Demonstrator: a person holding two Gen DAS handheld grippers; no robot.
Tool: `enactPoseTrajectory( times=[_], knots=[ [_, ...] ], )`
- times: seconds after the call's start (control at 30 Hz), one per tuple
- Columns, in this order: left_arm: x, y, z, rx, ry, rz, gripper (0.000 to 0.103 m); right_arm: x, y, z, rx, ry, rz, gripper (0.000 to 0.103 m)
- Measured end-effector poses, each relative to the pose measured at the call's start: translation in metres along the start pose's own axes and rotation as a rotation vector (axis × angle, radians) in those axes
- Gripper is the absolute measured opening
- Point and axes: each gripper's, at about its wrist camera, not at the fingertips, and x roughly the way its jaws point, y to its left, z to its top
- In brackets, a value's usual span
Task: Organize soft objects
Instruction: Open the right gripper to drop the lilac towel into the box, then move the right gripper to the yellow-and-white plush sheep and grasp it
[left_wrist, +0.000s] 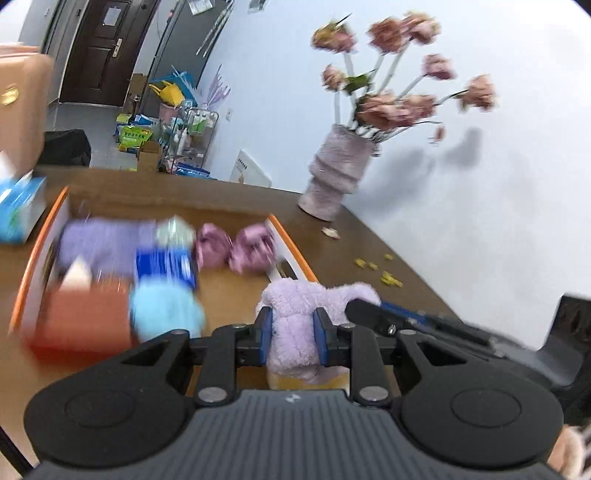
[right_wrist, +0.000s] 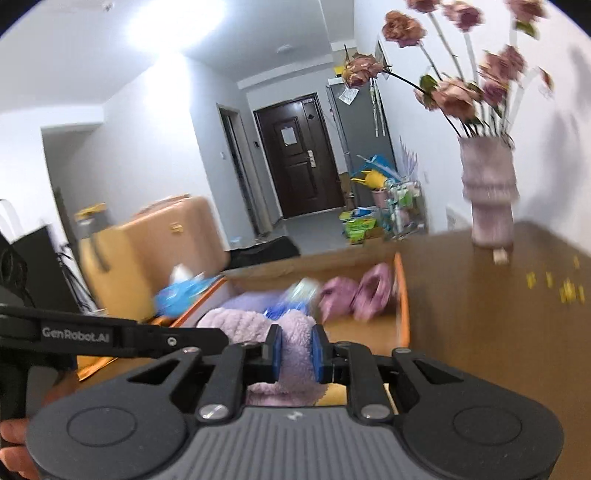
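- Left tool (left_wrist: 293, 334): both blue-padded fingers (left_wrist: 266, 332) are clamped on a fluffy lilac cloth (left_wrist: 295, 314), which bulges above and hangs below the pads.
- Right tool (right_wrist: 297, 352): its blue pads (right_wrist: 276, 350) pinch another fold of the same lilac cloth (right_wrist: 295, 343); the cloth spreads toward 10 o'clock from the grip.
- In the left view the right tool's black finger lies at 3 o'clock of the cloth, touching its edge. In the right view the left tool's arm crosses at 9 o'clock.
- The cloth hangs over the near end of an orange-rimmed box (left_wrist: 37, 251), held between the two tools.
- Inside the box, left view: a light blue soft item (left_wrist: 162, 310) at 9 o'clock of the left tool, a red block (left_wrist: 81, 317) further left, a blue packet (left_wrist: 164, 266) at 10 o'clock, a purple cloth (left_wrist: 99, 243) behind it, and two pink plush pieces (left_wrist: 232, 251) at 11 o'clock. All are blurred.
- Outside the box at 9 o'clock stands a blue tissue box (left_wrist: 18, 206).
- The brown worktop (left_wrist: 369, 251) carries a ribbed vase (left_wrist: 338, 173) of pink flowers (left_wrist: 395, 107) at 1 o'clock, with yellow scraps (left_wrist: 388, 277) scattered at 2 o'clock.
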Motion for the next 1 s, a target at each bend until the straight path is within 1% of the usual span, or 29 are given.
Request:
enactPoseTrajectory(
  times=[0.03,0.07,0.1,0.13,0.2,0.23,0.27,0.3,0.33,0.37,0.4,0.43,0.47,0.5,0.53,0.6,0.67,0.73,0.8,0.87,0.9,1.0],
  knots=[
    [0.022,0.008,0.013,-0.006,0.022,0.03,0.025,0.033,-0.005,0.014,-0.041,0.047,-0.02,0.017],
    [0.047,0.018,0.026,-0.049,0.059,0.075,0.024,0.062,-0.014,0.023,-0.033,0.087,-0.026,0.017],
    [0.072,0.026,0.036,-0.058,0.095,0.093,0.024,0.088,-0.023,0.028,-0.009,0.131,-0.035,0.017],
    [0.095,0.032,0.044,-0.051,0.11,0.117,0.024,0.121,-0.032,0.034,0.001,0.195,-0.053,0.016],
    [0.128,0.043,0.052,-0.026,0.14,0.158,0.024,0.166,-0.045,0.039,0.025,0.276,-0.079,0.017],
    [0.143,0.051,0.053,-0.036,0.17,0.18,0.025,0.185,-0.048,0.04,0.026,0.319,-0.089,0.018],
    [0.154,0.058,0.05,-0.043,0.194,0.211,0.026,0.195,-0.05,0.039,0.034,0.339,-0.103,0.02],
    [0.162,0.062,0.047,-0.038,0.211,0.243,0.026,0.2,-0.047,0.038,-0.003,0.331,-0.14,0.021],
    [0.163,0.063,0.043,-0.023,0.206,0.237,0.026,0.204,-0.043,0.039,-0.04,0.34,-0.152,0.023],
    [0.16,0.061,0.043,-0.009,0.198,0.232,0.026,0.205,-0.042,0.039,-0.046,0.342,-0.152,0.023],
    [0.156,0.058,0.043,0.005,0.183,0.23,0.027,0.205,-0.042,0.039,-0.046,0.34,-0.148,0.023],
    [0.154,0.056,0.043,0.021,0.177,0.237,0.031,0.205,-0.041,0.039,-0.053,0.34,-0.147,0.023],
    [0.154,0.055,0.043,0.035,0.177,0.247,0.036,0.204,-0.039,0.038,-0.061,0.334,-0.151,0.025],
    [0.152,0.054,0.043,0.04,0.183,0.258,0.037,0.202,-0.038,0.038,-0.066,0.325,-0.158,0.027],
    [0.15,0.054,0.043,0.044,0.191,0.26,0.039,0.199,-0.04,0.039,-0.069,0.317,-0.16,0.032],
    [0.14,0.053,0.044,0.045,0.182,0.261,0.044,0.186,-0.038,0.043,-0.079,0.293,-0.16,0.033],
    [0.121,0.048,0.049,0.062,0.157,0.273,0.051,0.168,-0.036,0.049,-0.096,0.261,-0.159,0.039],
    [0.098,0.043,0.054,0.087,0.112,0.303,0.055,0.142,-0.031,0.058,-0.127,0.219,-0.152,0.044],
    [0.065,0.036,0.057,0.133,0.046,0.34,0.06,0.107,-0.03,0.068,-0.152,0.168,-0.158,0.045],
    [0.03,0.028,0.058,0.183,-0.017,0.371,0.07,0.077,-0.03,0.078,-0.158,0.131,-0.175,0.055],
    [0.013,0.024,0.056,0.203,-0.049,0.392,0.072,0.06,-0.03,0.082,-0.166,0.109,-0.182,0.057],
    [-0.037,0.014,0.051,0.251,-0.151,0.45,0.081,0.017,-0.026,0.091,-0.186,0.049,-0.202,0.063]
  ],
)
